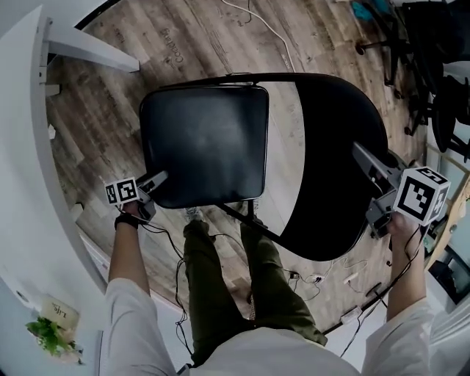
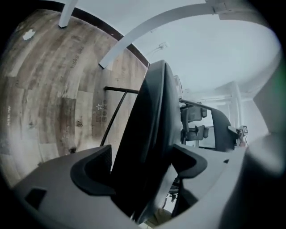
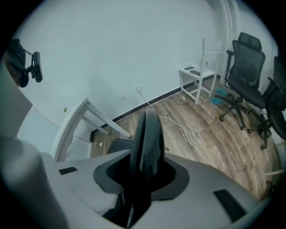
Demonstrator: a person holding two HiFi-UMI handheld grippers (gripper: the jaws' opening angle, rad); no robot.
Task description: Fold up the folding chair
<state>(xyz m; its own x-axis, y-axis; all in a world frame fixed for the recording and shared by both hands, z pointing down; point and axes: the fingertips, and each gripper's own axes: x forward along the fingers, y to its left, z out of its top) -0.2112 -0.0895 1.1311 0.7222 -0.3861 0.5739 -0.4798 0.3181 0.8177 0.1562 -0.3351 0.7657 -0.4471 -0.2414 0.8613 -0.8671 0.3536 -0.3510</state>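
Note:
A black folding chair stands unfolded on the wood floor below me. Its padded seat (image 1: 205,143) is at centre left and its rounded backrest (image 1: 334,147) at right. My left gripper (image 1: 163,176) is at the seat's near left corner. In the left gripper view the seat's edge (image 2: 152,116) runs between the jaws, which stand wide with a gap on the right side, so this gripper (image 2: 147,165) is open. My right gripper (image 1: 361,156) is on the backrest's right rim. In the right gripper view both pads press the backrest's edge (image 3: 149,129).
A white curved table (image 1: 29,147) with a slanted leg (image 1: 88,51) borders the left. Black office chairs (image 1: 418,66) stand at the far right, with cables (image 1: 264,22) on the floor. My legs (image 1: 220,272) stand just behind the chair. A white side table (image 3: 199,76) is by the wall.

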